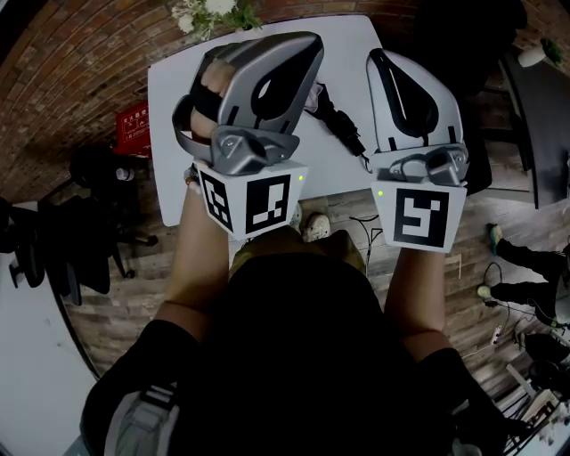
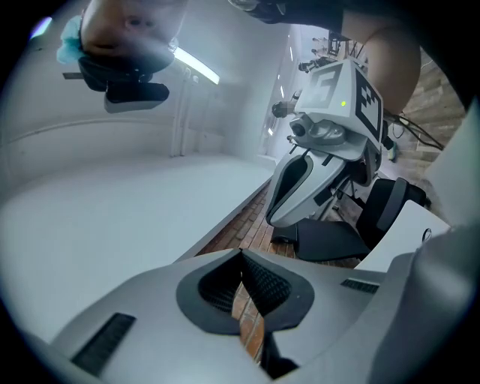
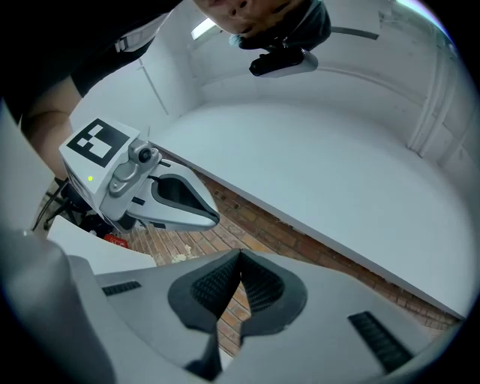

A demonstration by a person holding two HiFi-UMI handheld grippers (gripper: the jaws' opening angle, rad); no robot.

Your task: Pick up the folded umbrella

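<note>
Pre-grasp: we hold grey left gripper (image 2: 241, 259) and white right gripper (image 3: 240, 259) shut, empty; next, open onto black folded umbrella (image 1: 337, 116).

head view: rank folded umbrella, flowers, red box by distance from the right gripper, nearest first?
1. folded umbrella: on the white table, just left of the right gripper.
2. flowers: at the table's far edge, well off to the left.
3. red box: down on the floor, past the table's left edge.
</note>
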